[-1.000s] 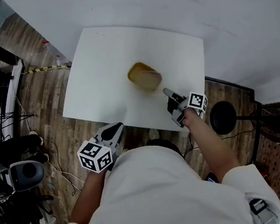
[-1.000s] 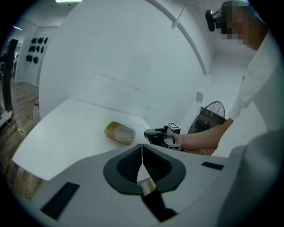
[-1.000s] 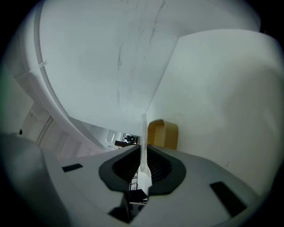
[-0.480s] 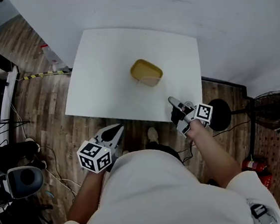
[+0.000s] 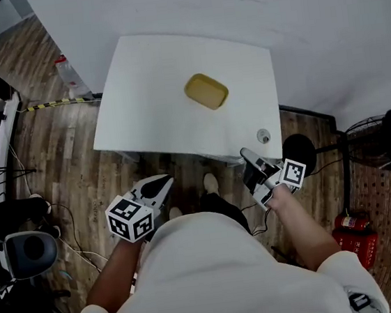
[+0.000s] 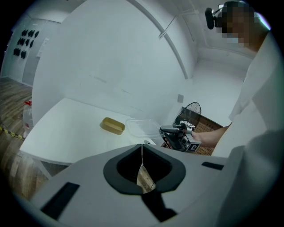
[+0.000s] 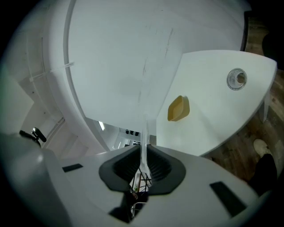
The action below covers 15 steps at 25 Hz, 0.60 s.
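Right jaws clamp one lid [image 6: 142,127]; one yellow box [image 5: 206,91].

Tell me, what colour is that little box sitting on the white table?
Mustard yellow, plain, with no pattern: the box shows best in the head view.

We count two grippers, the left gripper [image 5: 158,186] and the right gripper [image 5: 246,155], and two marker cubes [image 5: 129,218], one on each. We see one white table [image 5: 148,108], and on it one yellow container [image 5: 206,91] toward twelve o'clock and one round grommet [image 5: 263,136] toward its five o'clock corner. We count one clear lid [image 6: 142,127], a single piece between the right gripper's jaws. On the wooden floor we count one bottle [image 5: 64,69] at ten o'clock of the table, one black round base [image 5: 297,152] at four o'clock, one fan [image 5: 388,127] at three o'clock, one red fire extinguisher [image 5: 349,229] farther out at four o'clock, and one pale shoe [image 5: 210,183] at six o'clock.
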Motion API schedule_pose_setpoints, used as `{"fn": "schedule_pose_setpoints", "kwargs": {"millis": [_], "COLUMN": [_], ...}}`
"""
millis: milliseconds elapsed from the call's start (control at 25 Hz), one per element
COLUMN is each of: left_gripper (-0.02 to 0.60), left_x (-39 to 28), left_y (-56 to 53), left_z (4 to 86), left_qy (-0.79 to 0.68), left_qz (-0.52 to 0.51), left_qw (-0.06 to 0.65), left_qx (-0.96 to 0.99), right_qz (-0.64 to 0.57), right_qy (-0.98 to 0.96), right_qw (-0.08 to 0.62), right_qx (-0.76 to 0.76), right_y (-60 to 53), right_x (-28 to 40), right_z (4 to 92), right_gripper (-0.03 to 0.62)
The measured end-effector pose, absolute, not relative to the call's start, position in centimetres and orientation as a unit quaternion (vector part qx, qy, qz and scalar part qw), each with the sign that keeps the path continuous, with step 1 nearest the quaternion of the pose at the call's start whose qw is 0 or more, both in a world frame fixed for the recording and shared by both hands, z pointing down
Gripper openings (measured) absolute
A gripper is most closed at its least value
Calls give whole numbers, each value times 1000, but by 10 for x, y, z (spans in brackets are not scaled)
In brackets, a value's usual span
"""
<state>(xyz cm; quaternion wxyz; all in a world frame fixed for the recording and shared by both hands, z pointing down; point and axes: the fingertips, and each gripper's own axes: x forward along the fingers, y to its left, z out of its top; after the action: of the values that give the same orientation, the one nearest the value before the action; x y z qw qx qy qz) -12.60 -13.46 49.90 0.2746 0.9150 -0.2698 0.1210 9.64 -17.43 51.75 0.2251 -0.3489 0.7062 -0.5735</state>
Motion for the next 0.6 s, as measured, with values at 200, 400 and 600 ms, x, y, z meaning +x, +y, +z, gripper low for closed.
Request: {"fn": "schedule_pose_setpoints", "kwargs": {"millis": [200,400,600], "left_gripper": [18,18,18], "left_x": [-135,-133,-133], "left_y": [-119,-112,-107], "left_z": [504,503,502], "left_qy": [-257,-247,-242], "left_qz": [119,118,117], "left_qw": [277,271,270], "left_qx": [918,923,925], "right_qz": [-566,-562,-559], "right_qy": [704,705,706], "right_qw": [235,237,238], "right_qx": [-357,-363,-364], "right_y": [-142,-126,-120], "right_x": [85,82,79], "right_z": [512,511,508], "right_gripper": [51,49,49]}}
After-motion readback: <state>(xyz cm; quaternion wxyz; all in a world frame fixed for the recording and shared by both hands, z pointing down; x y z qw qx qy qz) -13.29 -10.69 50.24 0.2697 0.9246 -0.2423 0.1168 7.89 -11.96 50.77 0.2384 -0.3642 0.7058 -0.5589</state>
